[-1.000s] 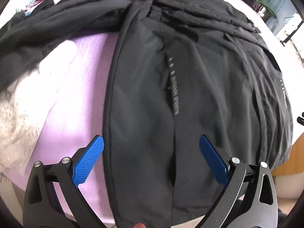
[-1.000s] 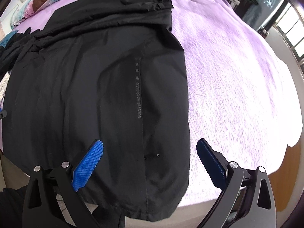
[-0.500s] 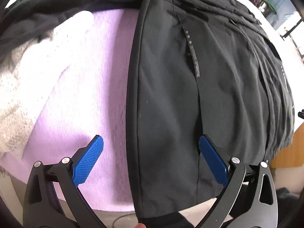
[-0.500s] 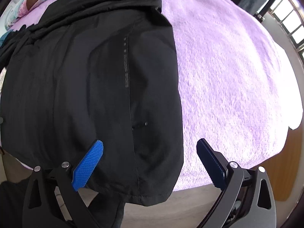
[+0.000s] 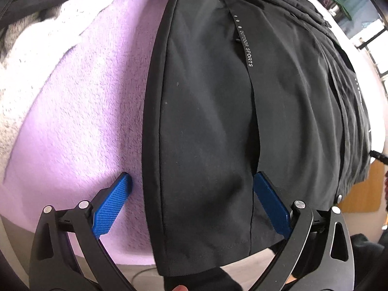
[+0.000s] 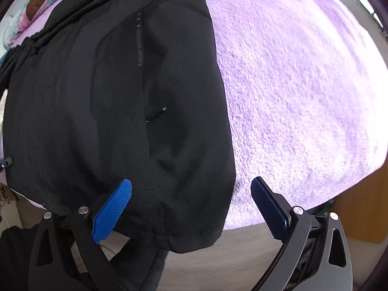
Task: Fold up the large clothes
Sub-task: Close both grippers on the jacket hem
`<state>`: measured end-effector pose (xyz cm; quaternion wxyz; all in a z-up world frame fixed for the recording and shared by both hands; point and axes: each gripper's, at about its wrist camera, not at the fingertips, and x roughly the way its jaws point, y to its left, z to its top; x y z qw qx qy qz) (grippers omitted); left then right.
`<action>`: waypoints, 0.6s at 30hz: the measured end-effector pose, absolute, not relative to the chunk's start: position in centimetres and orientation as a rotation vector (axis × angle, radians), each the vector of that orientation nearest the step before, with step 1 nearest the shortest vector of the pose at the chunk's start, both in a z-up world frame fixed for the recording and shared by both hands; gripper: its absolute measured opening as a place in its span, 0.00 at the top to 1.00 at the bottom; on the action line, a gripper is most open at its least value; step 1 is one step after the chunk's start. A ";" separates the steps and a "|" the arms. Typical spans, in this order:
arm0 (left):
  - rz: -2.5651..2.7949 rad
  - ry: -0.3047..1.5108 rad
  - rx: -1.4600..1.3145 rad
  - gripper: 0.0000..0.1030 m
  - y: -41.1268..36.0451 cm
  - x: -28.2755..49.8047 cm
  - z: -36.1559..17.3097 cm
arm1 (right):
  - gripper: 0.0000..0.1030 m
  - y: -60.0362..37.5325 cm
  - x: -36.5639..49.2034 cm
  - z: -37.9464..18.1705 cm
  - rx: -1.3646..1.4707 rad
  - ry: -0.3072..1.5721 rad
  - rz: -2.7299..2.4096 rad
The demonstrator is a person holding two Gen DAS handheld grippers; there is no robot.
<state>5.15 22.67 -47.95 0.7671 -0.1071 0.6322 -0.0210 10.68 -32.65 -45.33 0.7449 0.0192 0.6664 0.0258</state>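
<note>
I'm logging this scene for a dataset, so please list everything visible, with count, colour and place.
jacket: one, black, spread on the bed, hem overhanging the near edge
blanket: one, lilac, fluffy, covering the bed
knit garment: one, white-grey, far left on the blanket
pillow: one, pink and brown pattern, far left corner
wooden furniture: one, brown, right of the bed
left gripper: one, black with blue pads, open, straddling the jacket's left hem
right gripper: one, same colours, open, straddling the right hem corner

- Your bed wears a fluffy lilac blanket (image 6: 303,84), glaring white where daylight hits it.
- You have windows (image 5: 371,36) at upper right.
- A wooden panel (image 6: 359,208) sits beyond the bed's edge.
- Patterned bedding (image 6: 36,7) lies at far left.
</note>
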 end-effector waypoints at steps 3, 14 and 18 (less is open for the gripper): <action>-0.032 1.375 -0.220 0.16 22.4 5.0 -48.0 | 0.06 -32.9 10.5 -45.8 0.080 1.469 0.062; -0.016 1.384 -0.282 0.44 24.7 4.4 -47.6 | 0.37 -33.4 10.1 -45.3 0.274 1.496 0.127; -0.012 1.405 -0.291 0.53 25.5 4.4 -47.2 | 0.55 -34.1 9.7 -44.5 0.272 1.490 0.151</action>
